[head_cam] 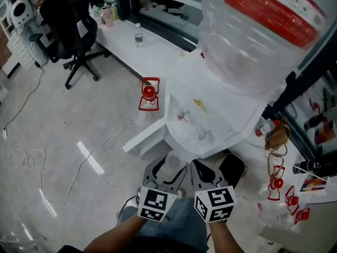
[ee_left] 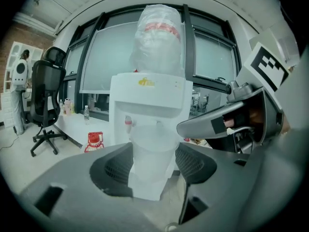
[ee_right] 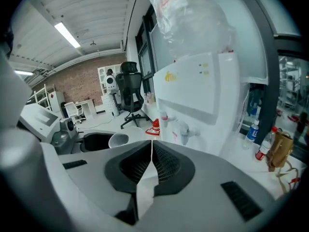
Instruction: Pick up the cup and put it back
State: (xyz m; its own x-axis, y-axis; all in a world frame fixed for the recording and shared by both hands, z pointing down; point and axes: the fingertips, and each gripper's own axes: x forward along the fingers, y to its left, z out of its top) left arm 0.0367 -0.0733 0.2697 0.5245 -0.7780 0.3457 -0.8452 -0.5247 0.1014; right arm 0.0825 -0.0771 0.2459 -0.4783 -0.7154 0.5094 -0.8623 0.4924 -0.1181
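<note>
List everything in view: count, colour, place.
water dispenser: 1, white, centre
water jug: 1, clear with red label, atop water dispenser
cup: 1, translucent, between left gripper's jaws
office chair: 1, black, far left
water bottle: 1, clear, on ledge
red-and-white object: 1, floor beside water dispenser
cable: 1, pale, floor at left
bag: 1, brown, right of water dispenser
left gripper: 1, dark grey, clamped on cup
right gripper: 1, dark grey, jaws together, empty
</note>
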